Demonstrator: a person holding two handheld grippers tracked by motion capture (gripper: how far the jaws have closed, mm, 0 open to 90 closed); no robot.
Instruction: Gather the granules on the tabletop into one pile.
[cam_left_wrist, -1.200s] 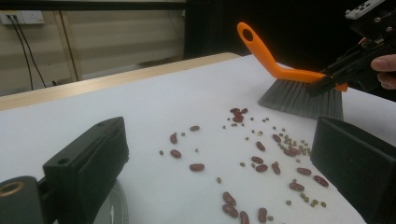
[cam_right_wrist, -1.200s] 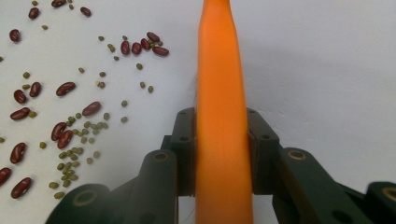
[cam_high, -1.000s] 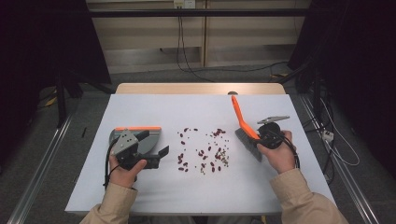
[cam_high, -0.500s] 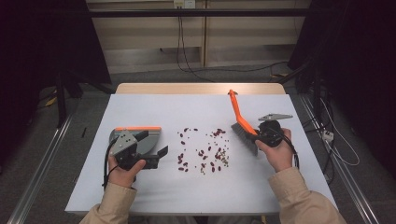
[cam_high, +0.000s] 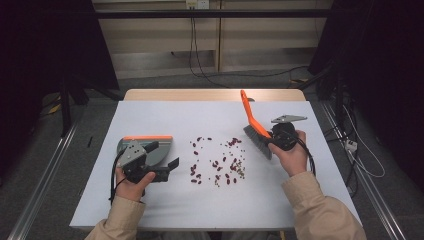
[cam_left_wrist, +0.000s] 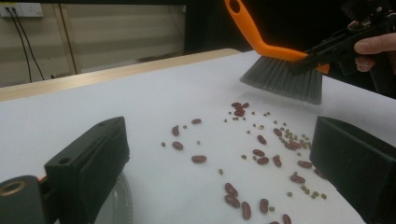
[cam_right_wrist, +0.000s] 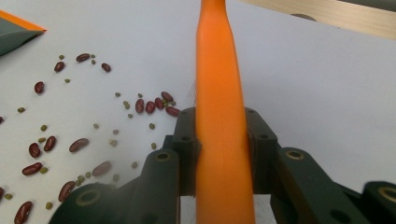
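Here, in the high view, a white table (cam_high: 150, 210) carries a loose scatter of red beans (cam_high: 220, 160) and small green ones near its middle. At about nine o'clock from that scatter lies a grey dustpan (cam_high: 155, 150) with an orange rear edge, and the left gripper (cam_high: 170, 167) rests against it, its black jaws pointing toward three o'clock, at the beans; the left hand (cam_high: 131, 184) grips it from below. At about two o'clock from the scatter the right gripper (cam_high: 267, 142) holds an orange-handled brush (cam_high: 251, 122), the grey bristles hanging down toward the beans and the handle slanting up toward eleven o'clock; the right hand (cam_high: 292, 155) wraps the gripper's body. In the left gripper view, the two black jaws stand wide apart at either side of the bottom edge with nothing between them but bare table and beans (cam_left_wrist: 257, 154); a curved grey rim of the dustpan (cam_left_wrist: 122, 200) shows at six o'clock, just beside the left-hand jaw. Toward one o'clock the brush (cam_left_wrist: 280, 74) hangs with its bristles just above the far edge of the beans, clamped by the right gripper (cam_left_wrist: 310, 60), whose holder's fingers (cam_left_wrist: 371, 46) show at the frame's right. In the right gripper view, the orange handle (cam_right_wrist: 219, 121) runs straight up from six to twelve o'clock, pinched tight between the two jaw pads, so the right gripper (cam_right_wrist: 219, 154) is clamped on the brush. Beans (cam_right_wrist: 149, 105) lie scattered from nine to seven o'clock, and a corner of the dustpan (cam_right_wrist: 16, 32) sits at ten o'clock.
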